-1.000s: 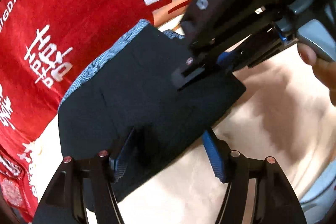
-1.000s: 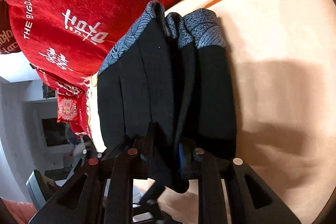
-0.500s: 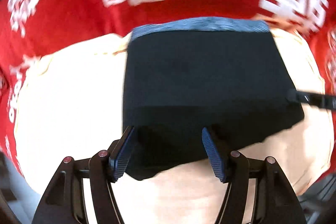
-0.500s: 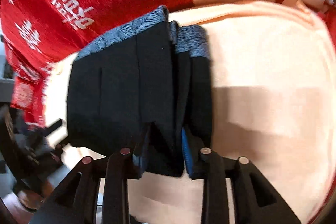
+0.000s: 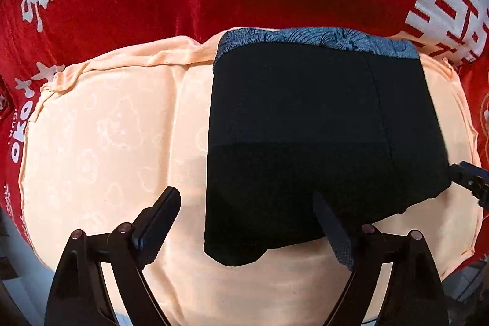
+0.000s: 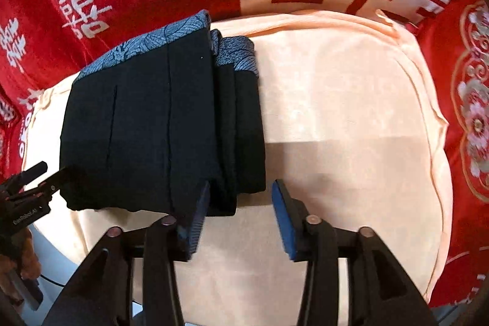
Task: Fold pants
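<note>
- Holding both tools spread: my left gripper (image 5: 247,222) stands released, its two fingers wide apart, with the near edge of the folded pants (image 5: 321,136) lying between them and neither pad pinching cloth.
- My right gripper (image 6: 240,214) is released too, two blue-padded fingers apart around the near right corner of the pants (image 6: 159,130), gripping nothing.
- One pair of pants, black with a blue patterned waistband at the far edge, lies folded on one peach cushion (image 5: 107,148), towards its far side.
- One red blanket (image 5: 122,5) with white characters spreads behind and around the cushion.
- Only my right camera shows the stacked layers along the right edge of the pants, with a second strip of waistband peeking out; my left camera shows just one flat black panel.
- Each camera catches the tip of the other tool at the edge of the pants: the right gripper (image 5: 469,176) at the right, the left gripper (image 6: 39,182) at the left.
- Only my right camera shows bare peach cushion (image 6: 351,127) stretching to the right of the pants.
</note>
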Demonstrator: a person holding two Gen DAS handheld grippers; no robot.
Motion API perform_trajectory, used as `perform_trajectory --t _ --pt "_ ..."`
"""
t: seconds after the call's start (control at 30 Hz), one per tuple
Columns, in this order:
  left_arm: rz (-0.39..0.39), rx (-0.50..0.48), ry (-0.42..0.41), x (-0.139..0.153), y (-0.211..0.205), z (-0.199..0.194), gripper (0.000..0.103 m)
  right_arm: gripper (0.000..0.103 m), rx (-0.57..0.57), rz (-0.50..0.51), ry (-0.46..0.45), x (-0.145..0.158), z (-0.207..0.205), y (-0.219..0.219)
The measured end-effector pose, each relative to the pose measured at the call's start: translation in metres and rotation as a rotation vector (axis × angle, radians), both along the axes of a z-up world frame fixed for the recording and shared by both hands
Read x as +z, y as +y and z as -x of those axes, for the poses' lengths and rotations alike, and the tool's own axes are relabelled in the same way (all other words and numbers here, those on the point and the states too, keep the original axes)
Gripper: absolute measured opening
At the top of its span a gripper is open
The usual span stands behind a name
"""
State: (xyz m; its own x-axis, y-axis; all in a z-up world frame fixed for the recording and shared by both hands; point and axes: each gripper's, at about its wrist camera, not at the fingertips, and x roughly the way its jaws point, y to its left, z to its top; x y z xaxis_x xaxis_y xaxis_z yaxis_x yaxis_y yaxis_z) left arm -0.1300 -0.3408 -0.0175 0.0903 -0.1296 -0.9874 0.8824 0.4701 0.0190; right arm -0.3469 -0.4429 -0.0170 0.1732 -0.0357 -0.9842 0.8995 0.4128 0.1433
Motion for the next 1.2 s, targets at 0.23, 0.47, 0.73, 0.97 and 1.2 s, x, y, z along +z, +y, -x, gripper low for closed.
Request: perform_trajectory --t 0.23,0.47,0.73,0.97,1.2 --pt "-0.016 0.029 0.042 -0.008 -0.001 -0.008 0.089 0.062 -0.028 0.014 0.023 0.006 -0.002 0.009" --pt "-0.015 0.03 0.055 -0.009 0.0 -0.014 0.089 0.064 -0.056 0.005 0.026 0.004 -0.005 0.006" --pt "-0.013 0.03 0.066 -0.008 0.0 -0.019 0.089 0.065 -0.059 -0.01 0.024 -0.002 -0.01 0.004" --pt "0.038 0.019 0.097 -0.002 -0.005 -0.027 0.089 0.07 -0.067 -0.017 0.017 -0.004 -0.007 0.0" --pt "0.05 0.028 0.09 0.0 -0.017 -0.038 0.089 0.071 -0.084 -0.012 0.011 -0.004 -0.002 -0.006"
